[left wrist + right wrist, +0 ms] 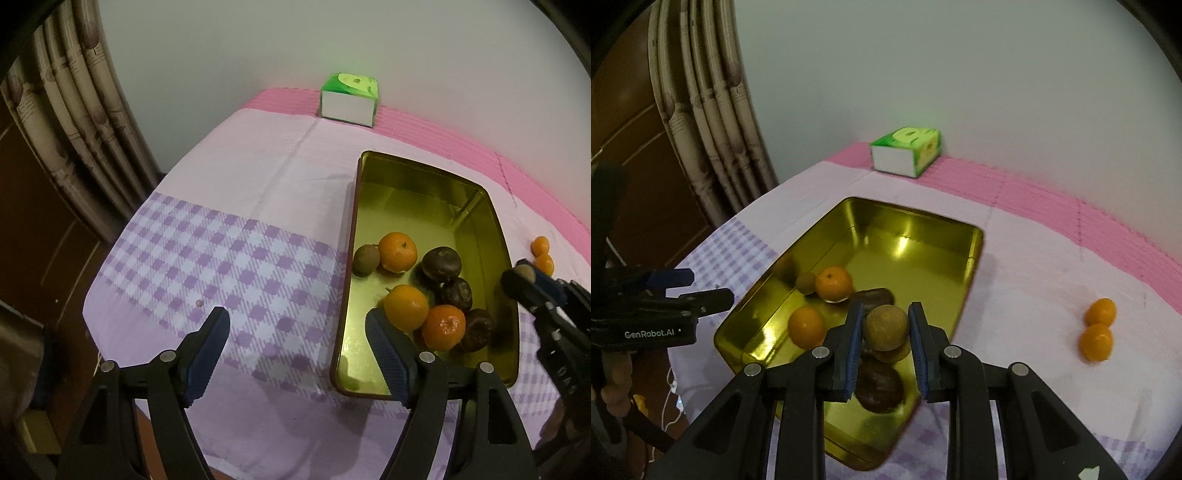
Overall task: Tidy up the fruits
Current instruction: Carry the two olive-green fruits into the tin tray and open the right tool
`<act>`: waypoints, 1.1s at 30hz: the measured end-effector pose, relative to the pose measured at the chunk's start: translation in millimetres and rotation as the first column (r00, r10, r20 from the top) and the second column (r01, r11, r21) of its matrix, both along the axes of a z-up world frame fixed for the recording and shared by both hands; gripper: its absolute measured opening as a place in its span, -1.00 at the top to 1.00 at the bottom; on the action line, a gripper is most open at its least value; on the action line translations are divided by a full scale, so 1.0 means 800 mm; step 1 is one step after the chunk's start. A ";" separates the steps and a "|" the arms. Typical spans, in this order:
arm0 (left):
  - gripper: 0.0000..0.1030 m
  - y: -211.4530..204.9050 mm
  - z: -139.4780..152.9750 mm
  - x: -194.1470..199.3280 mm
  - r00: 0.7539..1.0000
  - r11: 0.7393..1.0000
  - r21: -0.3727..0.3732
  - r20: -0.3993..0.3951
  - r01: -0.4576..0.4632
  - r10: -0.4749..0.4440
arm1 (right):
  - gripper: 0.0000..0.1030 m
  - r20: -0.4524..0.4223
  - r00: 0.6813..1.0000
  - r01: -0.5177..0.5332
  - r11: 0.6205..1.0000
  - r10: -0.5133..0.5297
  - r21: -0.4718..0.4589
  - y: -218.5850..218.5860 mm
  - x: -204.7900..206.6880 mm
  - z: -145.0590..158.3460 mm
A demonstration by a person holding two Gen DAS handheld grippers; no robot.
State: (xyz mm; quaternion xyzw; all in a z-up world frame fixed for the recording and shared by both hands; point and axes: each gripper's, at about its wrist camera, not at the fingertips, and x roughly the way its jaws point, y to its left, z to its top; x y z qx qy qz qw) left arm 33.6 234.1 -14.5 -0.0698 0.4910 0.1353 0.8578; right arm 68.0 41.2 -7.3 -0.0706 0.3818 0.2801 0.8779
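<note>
My right gripper (pixel 886 314) is shut on a round brownish kiwi-like fruit (pixel 885 326), held above the near part of the gold tin (pixel 923 218). Inside the tin lie oranges (pixel 398 251), a small kiwi (pixel 365 258) and several dark brown fruits (pixel 441 264). Two small oranges (pixel 1095 341) sit on the cloth to the right of the tin, touching each other. My left gripper (pixel 299 332) is open with nothing between its fingers; it hangs over the checked cloth, with its right finger (pixel 384 343) above the tin's near left edge.
A green and white tissue box (pixel 349 99) stands at the back by the wall. A pink mat (pixel 1052 221) borders the far side of the cloth. Curtains (pixel 85 110) and dark wood lie beyond the table's left edge.
</note>
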 end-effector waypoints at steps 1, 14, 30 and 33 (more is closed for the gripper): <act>-0.50 -0.001 0.000 0.000 1.000 1.000 0.003 -0.002 0.001 -0.001 | 0.56 -0.005 1.000 -0.006 1.000 0.006 -0.001 0.004 0.000 -0.003; -0.51 -0.002 0.000 0.001 1.000 1.000 0.007 0.002 0.000 0.000 | 0.56 -0.040 0.999 -0.021 0.999 0.020 -0.037 0.023 0.010 -0.032; -0.53 -0.003 0.000 0.000 1.000 1.000 0.008 -0.002 -0.001 0.001 | 0.37 -0.052 0.998 -0.024 0.999 0.022 -0.030 0.023 0.009 -0.036; -0.53 -0.004 -0.001 -0.001 1.000 1.000 0.009 -0.002 0.005 -0.005 | 0.31 -0.048 0.999 -0.023 0.999 0.022 -0.032 0.022 0.008 -0.034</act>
